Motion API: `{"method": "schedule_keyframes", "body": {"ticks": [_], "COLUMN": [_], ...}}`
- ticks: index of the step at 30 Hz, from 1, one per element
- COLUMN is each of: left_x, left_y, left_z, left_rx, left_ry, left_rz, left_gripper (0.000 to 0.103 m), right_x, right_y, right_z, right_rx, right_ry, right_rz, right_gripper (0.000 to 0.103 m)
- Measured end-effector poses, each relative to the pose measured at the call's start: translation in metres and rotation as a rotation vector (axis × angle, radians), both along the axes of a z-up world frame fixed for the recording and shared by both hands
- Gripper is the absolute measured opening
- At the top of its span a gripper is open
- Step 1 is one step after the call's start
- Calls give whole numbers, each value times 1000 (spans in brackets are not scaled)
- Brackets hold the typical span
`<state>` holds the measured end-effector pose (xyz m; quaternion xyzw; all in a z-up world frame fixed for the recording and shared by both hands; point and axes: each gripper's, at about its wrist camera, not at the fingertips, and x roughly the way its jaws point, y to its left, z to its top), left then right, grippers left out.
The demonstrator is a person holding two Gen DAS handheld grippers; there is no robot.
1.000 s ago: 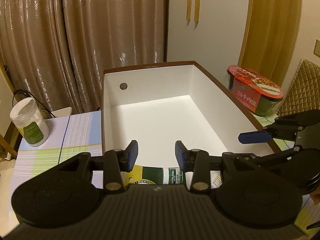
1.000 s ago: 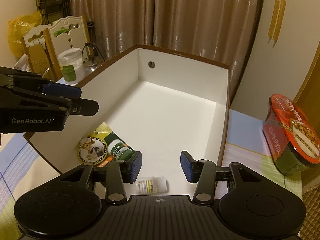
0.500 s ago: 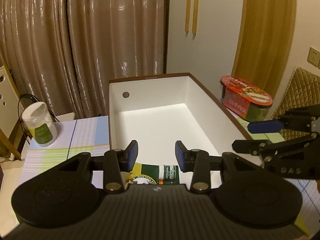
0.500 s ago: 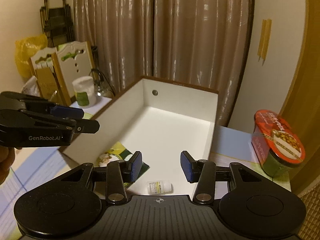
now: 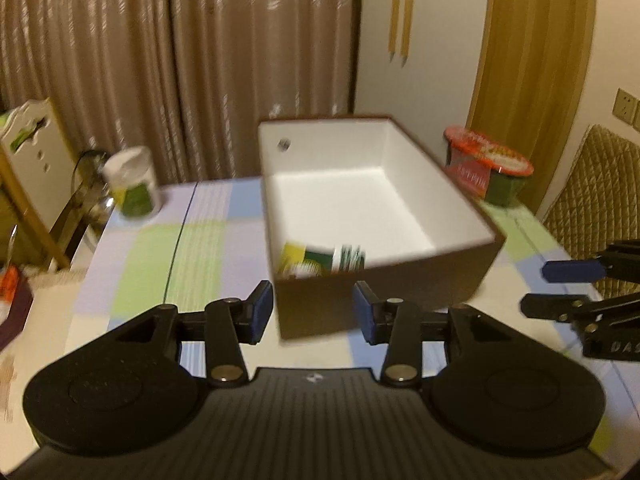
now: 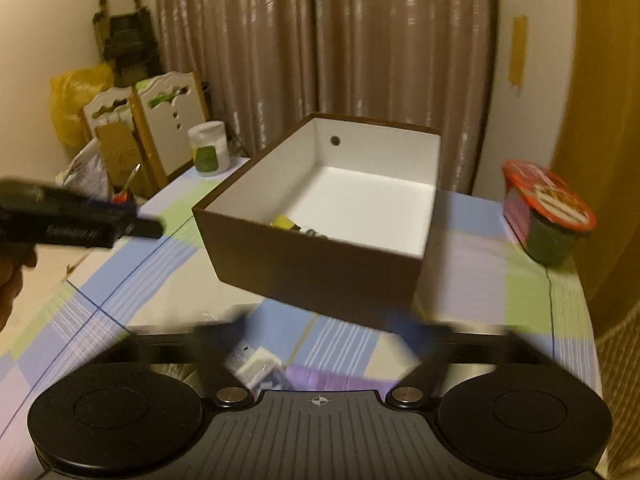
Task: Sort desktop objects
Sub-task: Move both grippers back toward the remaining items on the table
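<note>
- The left claw point(image 5: 313, 312) is nearest in its own view, its blue pads standing wide apart with nothing between them, level with the near wall of the box. It seems held low and clear so the box stays in sight.
- The right claw point(image 6: 328, 334) is smeared by motion. Its jaws look spread and carry nothing, though the blur keeps me from being sure of the gap.
- Just under the right claw a small white packet point(image 6: 256, 364) lies on the worktop point(image 6: 472, 264), outside the box. It is too blurred to tell what it is.
- The brown box point(image 5: 384, 280) with white inner walls stands in the middle of the worktop, its open top facing up so things can be dropped in.
- Inside, in the near left corner, lies a yellow-and-green packet point(image 5: 304, 260) with a green-labelled bottle point(image 5: 348, 258) touching it. Both rest flat on the floor of the box; the rest of the floor is bare white.
- Judged by the task, these two sit where sorting would put them, while other things stand outside.
- A white jar point(image 5: 134, 184) with a green label stands upright near the far left edge, well apart from the box.
- A red-lidded noodle cup point(image 6: 548, 216) stands on the far right, just beside the box.
- The worktop wears a checked cloth of blue, green and lilac.
- Behind are brown curtains point(image 5: 180, 60), a white cupboard door, a chair back and a yellow bag.
</note>
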<state>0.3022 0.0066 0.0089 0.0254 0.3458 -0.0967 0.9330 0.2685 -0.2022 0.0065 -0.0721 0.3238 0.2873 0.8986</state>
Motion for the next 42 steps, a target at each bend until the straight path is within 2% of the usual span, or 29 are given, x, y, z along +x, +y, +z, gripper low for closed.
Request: {"method": "schedule_keyframes", "body": {"ticks": [5,9,12,18,21,23,34,42], "left_x": [-43,-73,-87,-101,-103,-104,-96,-93], "left_y": [7,0,-13,-48,-66,-76,-106,-122], "left_z": [-19,-38,-52,-65,-70,-73,-88,-102], "left_rx": [10,8,22,60,89,111,181,234], "left_ry": [57,106,134,138,136,136,115,119], "left_rz": [29,13,-36,-166,-230,-268,-382,-439], "left_gripper": [41,42,49,63,73,75,75,60], "right_x": [-26,-44,-54,-62,-64,-64,-60,-56], "right_y": [-15,-29,-37,-45,-49,-51,-55,-57], "right_z": [-13,-29,-38,-48,-51,-53,-56,-57], "right_rx": [-21,-70,-107,-154,-154,-156,-165,-163], "right_ry": [36,77,91,116,128,134,155,155], "right_rz": [-18,-30,-38,-50,-56,-57,-62,-69], "right_gripper": [98,98,98,98,98,98,98,98]}}
